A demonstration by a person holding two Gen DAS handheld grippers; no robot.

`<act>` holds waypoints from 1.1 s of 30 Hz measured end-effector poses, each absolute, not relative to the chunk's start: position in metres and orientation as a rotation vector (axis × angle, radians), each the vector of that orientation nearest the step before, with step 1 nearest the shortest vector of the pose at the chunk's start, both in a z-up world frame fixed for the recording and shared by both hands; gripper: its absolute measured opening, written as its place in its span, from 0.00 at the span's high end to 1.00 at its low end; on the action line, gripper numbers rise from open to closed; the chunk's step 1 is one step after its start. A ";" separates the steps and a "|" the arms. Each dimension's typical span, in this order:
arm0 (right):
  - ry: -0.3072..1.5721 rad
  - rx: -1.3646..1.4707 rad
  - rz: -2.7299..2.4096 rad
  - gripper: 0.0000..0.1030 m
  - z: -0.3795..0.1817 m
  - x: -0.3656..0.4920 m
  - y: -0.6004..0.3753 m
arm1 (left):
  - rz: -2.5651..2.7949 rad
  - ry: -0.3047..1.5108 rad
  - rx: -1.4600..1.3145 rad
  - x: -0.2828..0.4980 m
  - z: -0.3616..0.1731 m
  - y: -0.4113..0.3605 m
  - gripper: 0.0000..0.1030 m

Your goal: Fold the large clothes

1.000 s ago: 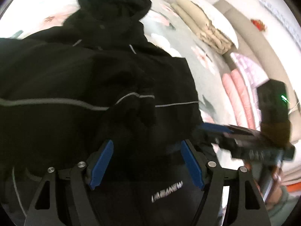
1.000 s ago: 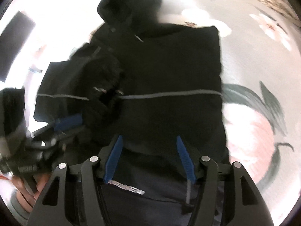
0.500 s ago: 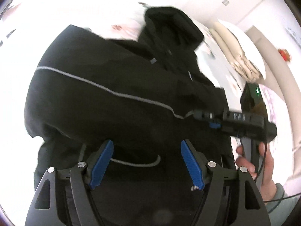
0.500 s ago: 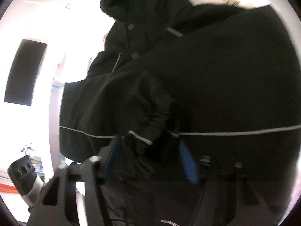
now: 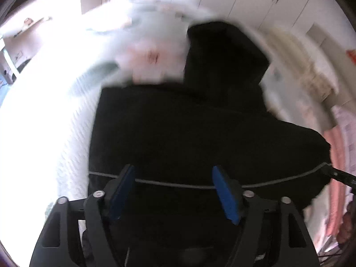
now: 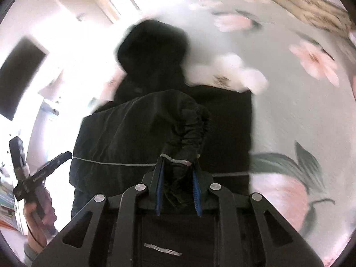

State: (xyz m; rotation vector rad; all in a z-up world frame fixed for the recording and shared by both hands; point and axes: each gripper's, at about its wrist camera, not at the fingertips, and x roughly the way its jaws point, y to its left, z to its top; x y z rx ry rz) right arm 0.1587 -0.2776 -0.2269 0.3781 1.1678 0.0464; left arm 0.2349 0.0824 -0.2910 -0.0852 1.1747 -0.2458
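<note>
while the black coat point(image 6: 138, 138) lies on the bed point(image 6: 300, 120), the right gripper point(image 6: 178, 166) pinches the cuff point(image 6: 178, 161) of one sleeve point(image 6: 189, 122) between its blue pads point(image 6: 159, 184). its jaws have just been closing, and now they sit tight on the cuff with its grey band. a second ago those jaws were wide apart above the coat and held nothing. the sleeve now rises from the cuff in a crumpled hump over the coat's front.

the left gripper point(image 5: 173, 178) hangs over the coat point(image 5: 178, 138) with its jaws apart. its jaws have just been closing a bit, but only the flat coat shows in the gap, and the pads point(image 5: 224, 191) do not press on it. in the right view this gripper point(image 6: 64, 155) is off to the left side, held by a hand point(image 6: 37, 218). a second ago it was right over the cuff in the middle of the coat.

the hood point(image 6: 153, 51) points away, toward the far end of the bed. a thin grey line point(image 5: 278, 181) runs across the coat. the bed cover has pink flowers point(image 6: 316, 62) and green leaves point(image 6: 307, 162). folded bedding point(image 5: 311, 75) sits at the far right in the left view. both views are blurred.
</note>
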 end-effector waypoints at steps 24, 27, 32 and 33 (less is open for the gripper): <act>1.189 0.110 0.155 0.53 -0.238 0.198 -0.212 | -0.364 1.135 0.024 0.252 -0.282 0.060 0.44; 1.240 0.059 0.111 0.54 -0.281 0.225 -0.192 | -0.338 1.225 0.008 0.262 -0.325 0.055 0.44; 1.322 0.068 0.058 0.61 -0.330 0.227 -0.198 | -0.326 1.240 -0.037 0.267 -0.345 0.061 0.44; 1.326 0.053 0.056 0.61 -0.329 0.228 -0.196 | -0.322 1.243 -0.037 0.266 -0.343 0.060 0.44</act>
